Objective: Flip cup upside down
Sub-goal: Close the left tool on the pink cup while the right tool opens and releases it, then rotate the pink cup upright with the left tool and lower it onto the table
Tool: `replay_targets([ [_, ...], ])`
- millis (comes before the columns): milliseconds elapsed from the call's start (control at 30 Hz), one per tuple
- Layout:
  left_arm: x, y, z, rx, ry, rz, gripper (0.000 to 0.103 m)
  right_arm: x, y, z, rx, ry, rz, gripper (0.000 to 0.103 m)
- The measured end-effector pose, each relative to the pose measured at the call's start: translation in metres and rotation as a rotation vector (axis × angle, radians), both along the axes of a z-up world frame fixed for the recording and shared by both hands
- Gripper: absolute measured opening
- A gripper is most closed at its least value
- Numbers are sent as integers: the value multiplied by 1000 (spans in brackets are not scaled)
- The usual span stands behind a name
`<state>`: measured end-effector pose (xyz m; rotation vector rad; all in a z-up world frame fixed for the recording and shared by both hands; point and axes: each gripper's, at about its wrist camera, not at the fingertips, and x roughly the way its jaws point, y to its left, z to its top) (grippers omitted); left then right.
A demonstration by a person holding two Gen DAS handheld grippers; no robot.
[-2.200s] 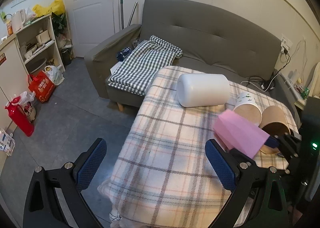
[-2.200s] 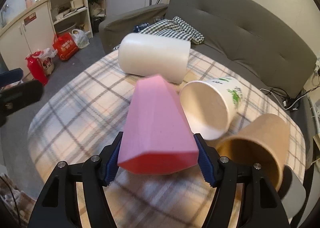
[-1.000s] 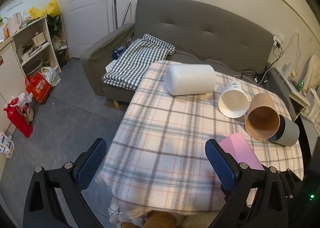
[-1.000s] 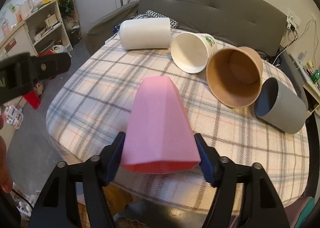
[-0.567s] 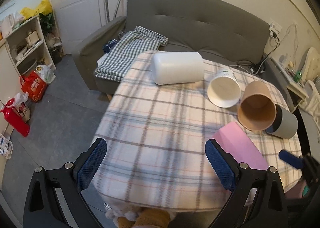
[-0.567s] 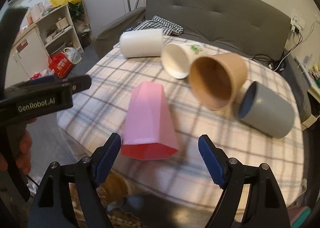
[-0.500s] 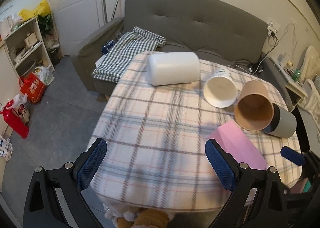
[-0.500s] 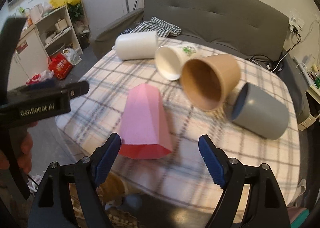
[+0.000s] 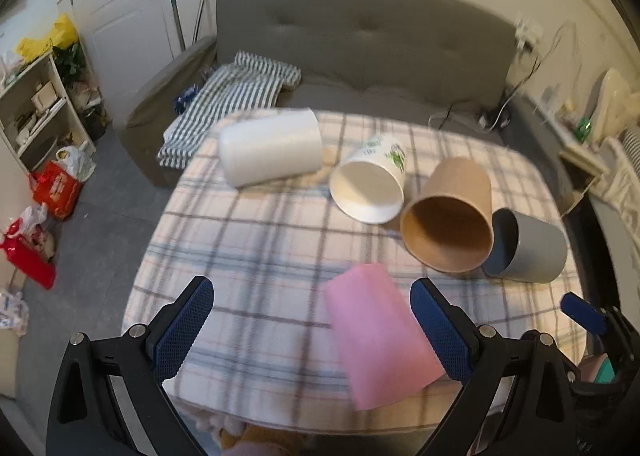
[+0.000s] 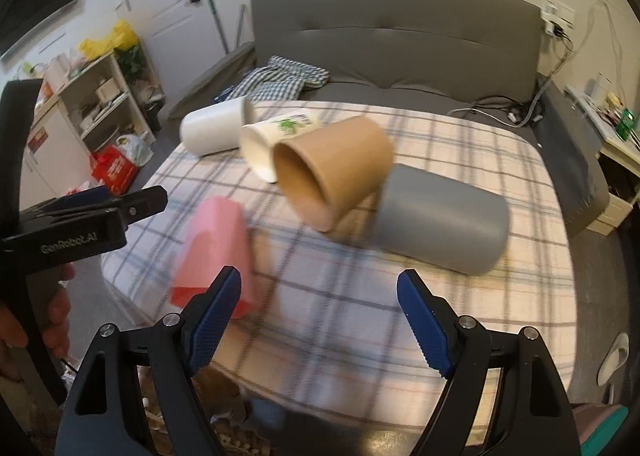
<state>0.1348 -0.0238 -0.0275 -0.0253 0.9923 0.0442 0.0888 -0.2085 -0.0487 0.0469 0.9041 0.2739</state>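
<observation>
A pink faceted cup (image 9: pixel 380 340) stands upside down near the front edge of the plaid-covered table (image 9: pixel 256 256); it also shows in the right wrist view (image 10: pixel 216 252). My right gripper (image 10: pixel 318 316) is open and empty, drawn back to the cup's right. My left gripper (image 9: pixel 312 324) is open and empty above the table's front edge, with the pink cup between its fingers in view. Four other cups lie on their sides: white cylinder (image 9: pixel 272 152), white printed paper cup (image 9: pixel 370 188), brown paper cup (image 9: pixel 450 228), grey cup (image 9: pixel 528 252).
A grey sofa (image 9: pixel 360 40) with a checked cloth (image 9: pixel 232 96) stands behind the table. Shelves (image 9: pixel 36 112) and red bags (image 9: pixel 56 192) are on the floor at left. A side table (image 10: pixel 616 144) with cables is at right.
My right gripper let go of the pink cup, leaving it upside down on the table, then opened and swung right. My left gripper moved closer over the table.
</observation>
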Motion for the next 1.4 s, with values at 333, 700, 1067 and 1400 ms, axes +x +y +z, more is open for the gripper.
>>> replay_targets([
  [333, 32, -18, -27, -99, 172, -11, 100, 12, -36, 7, 16, -2, -73, 81],
  [700, 54, -1, -58, -153, 313, -3, 80, 21, -35, -1, 17, 32, -74, 81],
  [1067, 50, 5, -44, -236, 313, -38, 62, 18, -27, 8, 7, 12, -55, 81],
  [1400, 38, 15, 11, -149, 115, -43, 57, 7, -26, 16, 16, -5, -59, 81],
])
